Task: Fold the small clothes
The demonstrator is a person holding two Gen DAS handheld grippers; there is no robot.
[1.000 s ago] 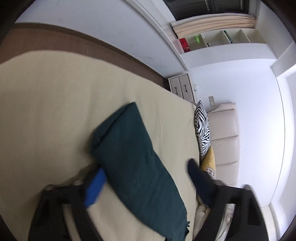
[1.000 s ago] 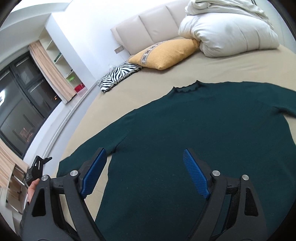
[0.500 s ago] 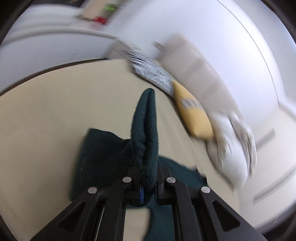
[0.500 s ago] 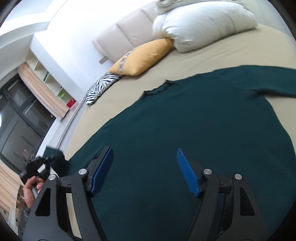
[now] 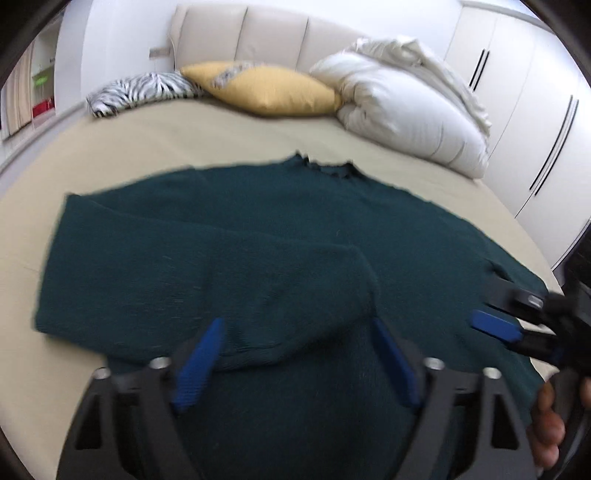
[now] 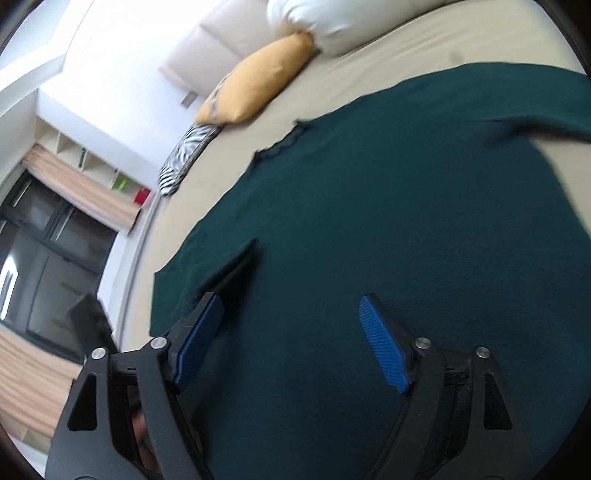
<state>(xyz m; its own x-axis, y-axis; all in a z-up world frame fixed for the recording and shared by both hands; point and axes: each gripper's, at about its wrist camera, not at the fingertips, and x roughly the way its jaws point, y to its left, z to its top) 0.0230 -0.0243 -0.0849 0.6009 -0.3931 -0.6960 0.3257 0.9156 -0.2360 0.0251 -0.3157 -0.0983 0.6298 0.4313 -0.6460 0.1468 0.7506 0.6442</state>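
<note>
A dark green sweater (image 5: 303,229) lies flat on the beige bed (image 5: 166,147), neck toward the pillows. Its left sleeve (image 5: 207,280) is folded across the body, the cuff lying between the open jaws of my left gripper (image 5: 295,354), which holds nothing. My right gripper (image 6: 288,339) is open and empty, low over the sweater's body (image 6: 406,206); it also shows at the right edge of the left wrist view (image 5: 498,325). The folded sleeve (image 6: 207,273) lies just beyond its left finger. The right sleeve (image 6: 535,110) stretches out sideways.
A zebra pillow (image 5: 140,88), a yellow pillow (image 5: 266,88) and a white duvet (image 5: 406,107) sit along the padded headboard (image 5: 266,33). White wardrobe doors (image 5: 535,122) stand to the right. A dark window (image 6: 44,236) and shelves (image 6: 99,162) lie past the bed's left side.
My left gripper, shut on the left sleeve half a second ago, carried it over the sweater's body and has opened, leaving it folded there. My right gripper dropped lower over the sweater.
</note>
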